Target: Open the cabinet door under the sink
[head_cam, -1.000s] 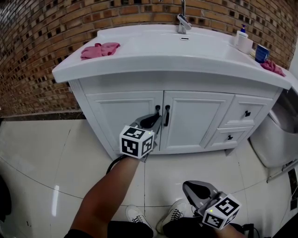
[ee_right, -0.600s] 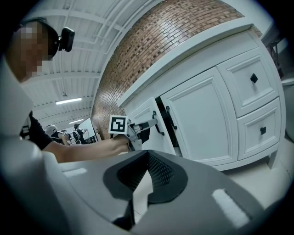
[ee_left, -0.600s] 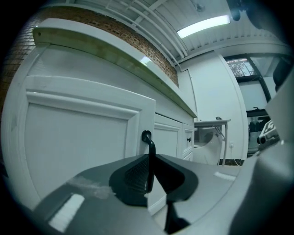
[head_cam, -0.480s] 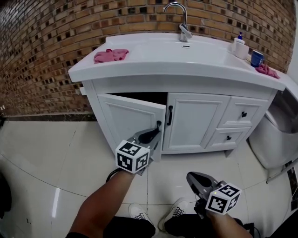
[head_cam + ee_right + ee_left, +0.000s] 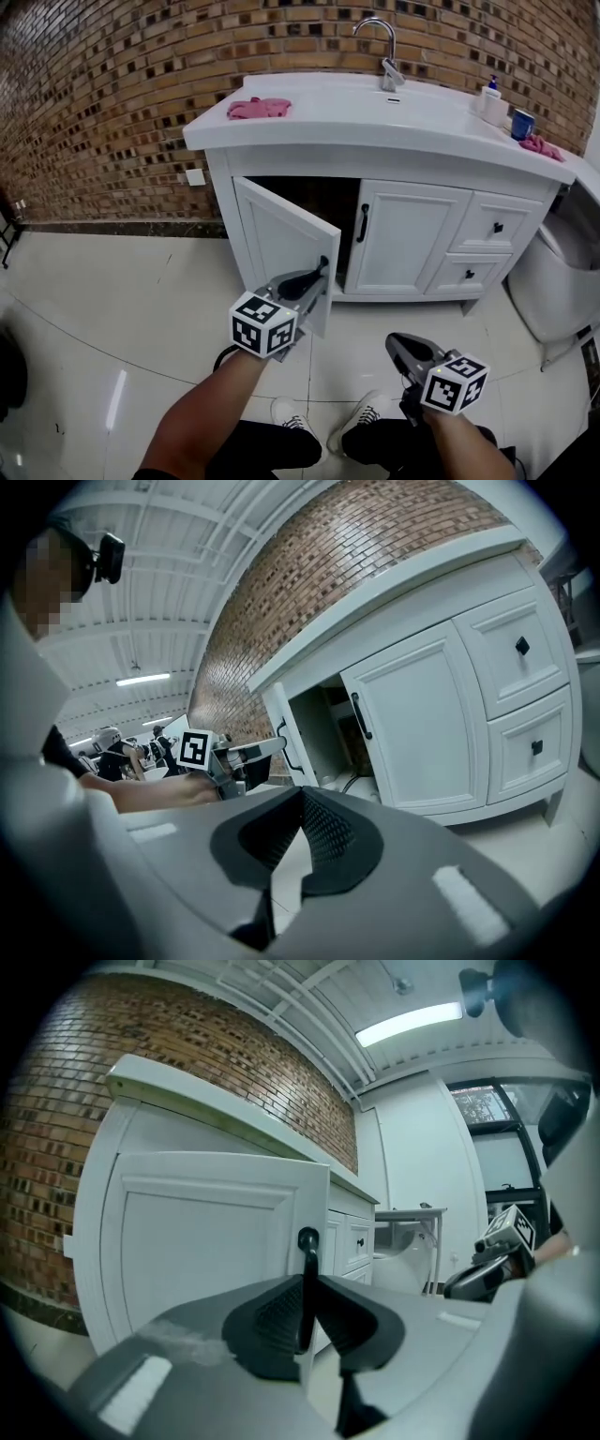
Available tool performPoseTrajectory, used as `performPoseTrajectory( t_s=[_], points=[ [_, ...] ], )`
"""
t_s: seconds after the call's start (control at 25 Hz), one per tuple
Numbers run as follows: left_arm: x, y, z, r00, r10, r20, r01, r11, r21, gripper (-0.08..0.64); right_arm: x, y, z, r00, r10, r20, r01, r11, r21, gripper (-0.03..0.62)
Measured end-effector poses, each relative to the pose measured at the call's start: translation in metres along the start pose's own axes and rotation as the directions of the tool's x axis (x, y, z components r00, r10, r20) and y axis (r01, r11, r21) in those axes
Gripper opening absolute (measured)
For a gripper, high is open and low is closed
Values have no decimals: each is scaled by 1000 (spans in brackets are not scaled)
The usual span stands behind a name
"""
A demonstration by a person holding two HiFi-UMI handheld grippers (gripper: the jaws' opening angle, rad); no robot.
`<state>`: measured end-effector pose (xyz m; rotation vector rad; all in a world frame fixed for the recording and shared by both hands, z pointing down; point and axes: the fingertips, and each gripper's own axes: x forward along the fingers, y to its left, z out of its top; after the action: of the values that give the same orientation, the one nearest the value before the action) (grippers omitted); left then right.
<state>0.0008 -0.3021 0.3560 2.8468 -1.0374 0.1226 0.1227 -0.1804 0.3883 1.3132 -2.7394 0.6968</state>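
The white vanity [image 5: 441,159] stands against the brick wall with a sink on top. Its left cabinet door [image 5: 281,246] is swung out about halfway, showing a dark inside. My left gripper [image 5: 314,275] is shut on the door's black handle [image 5: 307,1283], the bar pinched between the jaws in the left gripper view. The right cabinet door [image 5: 408,236] stays closed, with its own black handle [image 5: 362,223]. My right gripper [image 5: 398,348] hangs low over the floor, shut, holding nothing; its view shows the open door [image 5: 291,742] and my left gripper [image 5: 267,752].
Two drawers [image 5: 495,225] sit at the vanity's right. On the counter lie a pink cloth [image 5: 258,108], a soap bottle [image 5: 489,97], a blue cup [image 5: 522,123] and another pink cloth [image 5: 544,145]. A white toilet [image 5: 553,281] stands at far right. My shoes [image 5: 361,429] are on the floor tiles.
The left door went from closed to about half open, drawn outward by my left gripper on its handle. I have stepped back, and the right gripper stayed low.
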Motion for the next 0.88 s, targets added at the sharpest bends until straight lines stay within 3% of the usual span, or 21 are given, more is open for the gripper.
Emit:
performPoseTrajectory(
  t_s=[0.36, 0.68, 0.88],
  points=[
    [-69, 6, -7, 1000, 0, 11, 0, 1000, -5, 46, 2, 10, -2, 1000, 26, -10, -26, 1000, -16, 5],
    [-132, 31, -11, 995, 83, 48, -83, 996, -17, 46, 7, 22, 0, 999, 34, -10, -34, 999, -35, 5],
    [-161, 51, -7, 982, 152, 115, -149, 988, -34, 46, 10, 47, 6, 997, 75, -7, -75, 995, -60, 5]
  ],
)
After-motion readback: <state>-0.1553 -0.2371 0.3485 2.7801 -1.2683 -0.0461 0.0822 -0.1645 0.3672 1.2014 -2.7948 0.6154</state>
